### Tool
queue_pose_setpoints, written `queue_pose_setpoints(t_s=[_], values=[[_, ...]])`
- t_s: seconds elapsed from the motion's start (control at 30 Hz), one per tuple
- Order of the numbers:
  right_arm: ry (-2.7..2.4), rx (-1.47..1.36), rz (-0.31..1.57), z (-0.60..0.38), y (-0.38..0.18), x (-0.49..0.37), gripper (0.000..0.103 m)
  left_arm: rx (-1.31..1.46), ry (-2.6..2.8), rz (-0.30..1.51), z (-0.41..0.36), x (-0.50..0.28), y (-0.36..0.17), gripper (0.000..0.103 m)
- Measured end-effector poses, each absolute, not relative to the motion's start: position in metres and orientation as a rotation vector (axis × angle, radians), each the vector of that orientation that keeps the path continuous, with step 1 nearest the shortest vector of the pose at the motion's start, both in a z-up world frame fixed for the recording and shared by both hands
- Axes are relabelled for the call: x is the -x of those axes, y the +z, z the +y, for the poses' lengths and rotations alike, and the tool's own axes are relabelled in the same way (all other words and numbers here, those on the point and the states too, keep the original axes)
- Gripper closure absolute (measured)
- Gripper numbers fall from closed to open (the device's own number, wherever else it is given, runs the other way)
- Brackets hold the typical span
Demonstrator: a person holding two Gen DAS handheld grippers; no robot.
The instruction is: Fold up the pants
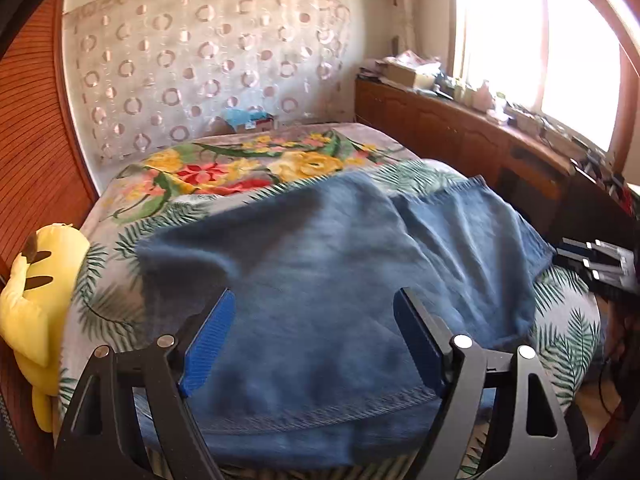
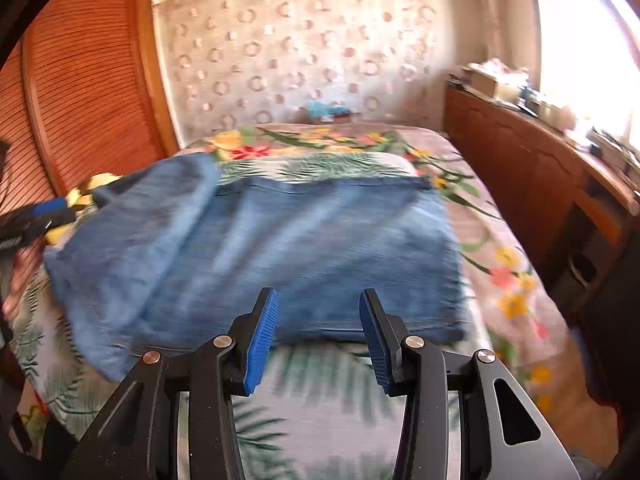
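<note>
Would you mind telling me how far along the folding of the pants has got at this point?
Done: the blue pants already lie on the bed as a compact, roughly rectangular bundle with layers overlapping, so at least one fold looks made. In hand: nothing; the left tool and right tool are both open, over and near the fabric. Left: the left side is still rumpled, so smoothing and perhaps a final fold remain.

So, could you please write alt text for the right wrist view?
Blue pants lie partly folded on a leaf-print bed cover, with the open right gripper at their near edge, holding nothing. The left gripper shows at the left edge.
</note>
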State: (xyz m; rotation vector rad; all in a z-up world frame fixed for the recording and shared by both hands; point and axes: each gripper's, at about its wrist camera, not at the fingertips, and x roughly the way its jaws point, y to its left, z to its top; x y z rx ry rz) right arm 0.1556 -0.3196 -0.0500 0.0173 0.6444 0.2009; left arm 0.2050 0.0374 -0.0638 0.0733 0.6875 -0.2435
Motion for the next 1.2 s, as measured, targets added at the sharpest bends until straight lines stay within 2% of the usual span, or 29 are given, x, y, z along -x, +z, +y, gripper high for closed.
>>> queue_pose_setpoints(t_s=[0.4,0.77,1.2], values=[[0.094,-0.059,0.687,-0.354,-0.053,-0.164,0.059,-0.113,-0.297,0.736,-0.004,-0.181,-0.095,0.021],[0.096,-0.052,0.730,-0.345,-0.050,-0.171,0.059,-0.089,-0.285,0.763,-0.006,-0.178,-0.117,0.021],[0.092,-0.027,0.793,-0.352,-0.057,-0.186,0.059,-0.055,-0.288,0.754,0.000,-0.176,-0.118,0.021]])
